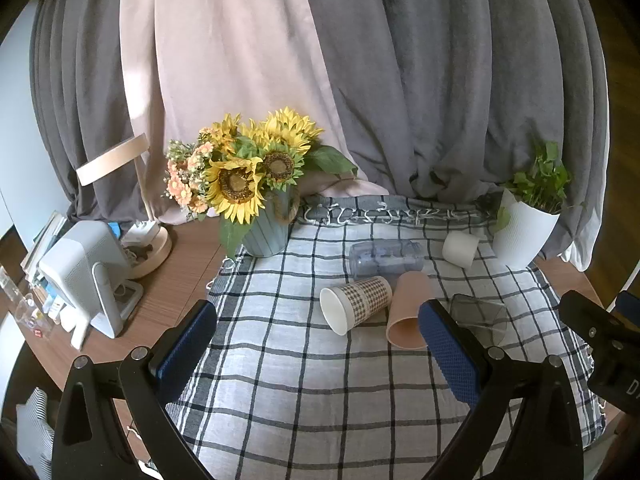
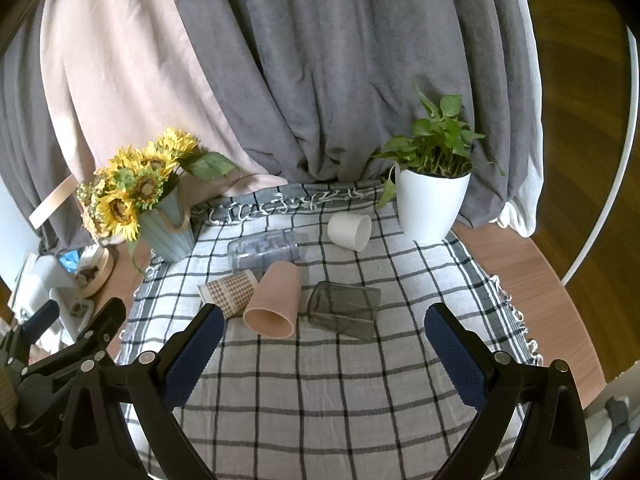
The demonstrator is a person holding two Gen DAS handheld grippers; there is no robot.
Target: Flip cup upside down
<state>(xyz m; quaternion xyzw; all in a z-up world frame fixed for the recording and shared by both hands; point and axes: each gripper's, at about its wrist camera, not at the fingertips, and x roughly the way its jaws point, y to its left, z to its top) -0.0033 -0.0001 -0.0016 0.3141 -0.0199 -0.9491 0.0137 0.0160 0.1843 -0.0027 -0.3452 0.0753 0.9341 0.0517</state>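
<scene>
Several cups lie on their sides on the checked cloth: a patterned paper cup, a pink cup, a smoky square glass, a clear tumbler and a white cup. My left gripper is open and empty, above the cloth just short of the paper and pink cups. My right gripper is open and empty, just short of the pink cup and smoky glass.
A sunflower vase stands at the cloth's back left, a white plant pot at the back right. A desk lamp base and a white device sit on the wooden table left. Curtains hang behind.
</scene>
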